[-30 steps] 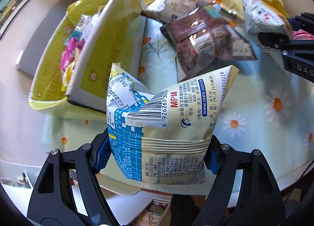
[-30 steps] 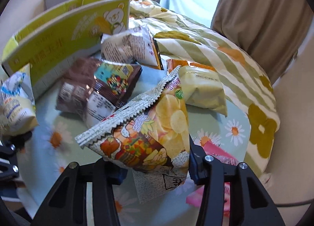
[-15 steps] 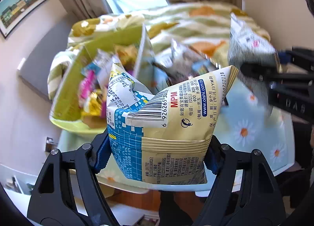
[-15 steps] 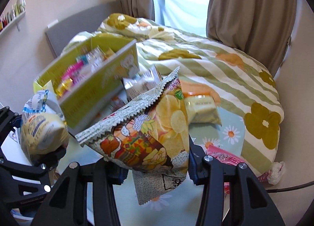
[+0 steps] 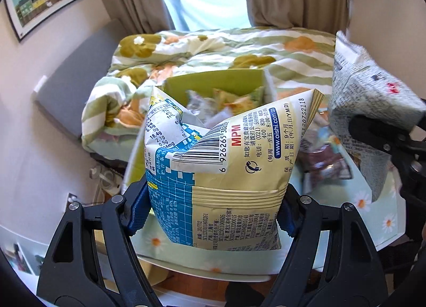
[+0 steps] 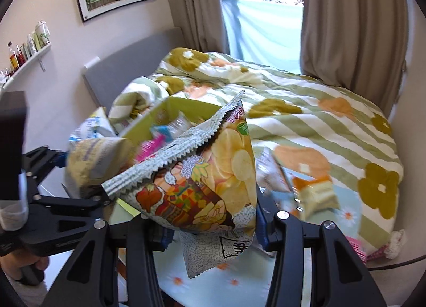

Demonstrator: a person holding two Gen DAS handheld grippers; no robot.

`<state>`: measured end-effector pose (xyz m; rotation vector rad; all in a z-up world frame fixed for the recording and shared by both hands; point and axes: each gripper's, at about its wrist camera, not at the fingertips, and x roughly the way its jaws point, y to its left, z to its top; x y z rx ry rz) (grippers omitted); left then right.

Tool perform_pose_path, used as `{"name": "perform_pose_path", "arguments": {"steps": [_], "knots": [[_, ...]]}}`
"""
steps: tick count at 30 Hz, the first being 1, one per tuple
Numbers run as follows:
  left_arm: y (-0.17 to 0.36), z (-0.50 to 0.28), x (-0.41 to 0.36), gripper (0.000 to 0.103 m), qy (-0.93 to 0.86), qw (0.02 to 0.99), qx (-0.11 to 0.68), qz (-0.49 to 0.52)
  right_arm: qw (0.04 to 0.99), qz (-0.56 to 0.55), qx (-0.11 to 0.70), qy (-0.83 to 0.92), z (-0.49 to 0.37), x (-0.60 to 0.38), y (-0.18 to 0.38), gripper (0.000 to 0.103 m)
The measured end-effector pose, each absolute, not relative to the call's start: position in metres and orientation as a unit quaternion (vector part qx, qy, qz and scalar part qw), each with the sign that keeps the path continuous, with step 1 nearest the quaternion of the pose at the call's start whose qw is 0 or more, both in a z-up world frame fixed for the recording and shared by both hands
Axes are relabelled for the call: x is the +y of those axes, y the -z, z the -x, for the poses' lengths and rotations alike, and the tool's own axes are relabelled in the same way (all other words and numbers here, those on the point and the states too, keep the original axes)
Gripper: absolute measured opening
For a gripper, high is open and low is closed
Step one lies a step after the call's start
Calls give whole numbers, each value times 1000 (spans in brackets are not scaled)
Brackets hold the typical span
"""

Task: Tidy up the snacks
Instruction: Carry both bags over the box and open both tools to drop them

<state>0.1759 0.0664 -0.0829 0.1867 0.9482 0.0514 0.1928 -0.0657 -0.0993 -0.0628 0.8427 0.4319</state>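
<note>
My left gripper point(image 5: 213, 211) is shut on a cream and blue snack bag point(image 5: 221, 173), held in the air in front of a green cardboard box point(image 5: 213, 83) that holds several snacks. My right gripper point(image 6: 210, 224) is shut on a potato chip bag point(image 6: 202, 187) with a zigzag grey edge, also lifted. In the left wrist view the chip bag's grey back point(image 5: 372, 99) shows at the right. In the right wrist view the cream bag point(image 6: 90, 157) and the left gripper point(image 6: 48, 200) show at the left, beside the green box point(image 6: 170, 109).
A low table with a daisy cloth point(image 5: 372, 211) carries more snack bags: brown ones point(image 5: 322, 163) and a pale yellow one point(image 6: 319, 195). A bed with a striped floral duvet point(image 6: 319, 109) lies behind. A grey headboard point(image 5: 74, 88) and curtains are beyond.
Both grippers have risen and pulled back from the table with their bags still held. The views tilted up, so the box and table look smaller and the window shows.
</note>
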Motion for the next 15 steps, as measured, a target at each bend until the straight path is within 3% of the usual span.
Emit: {"name": "perform_pose_path", "arguments": {"steps": [9,14,15], "knots": [[111,-215,136,75,0,870,485,-88,880,8,424,-215,-219,16,111,44],[132,-238,156,80,41,858,508,-70,875,-6,443,-195,-227,39,124,44],[137,-241,157,87,49,854,513,-73,875,-9,445,-189,-228,40,126,44]]}}
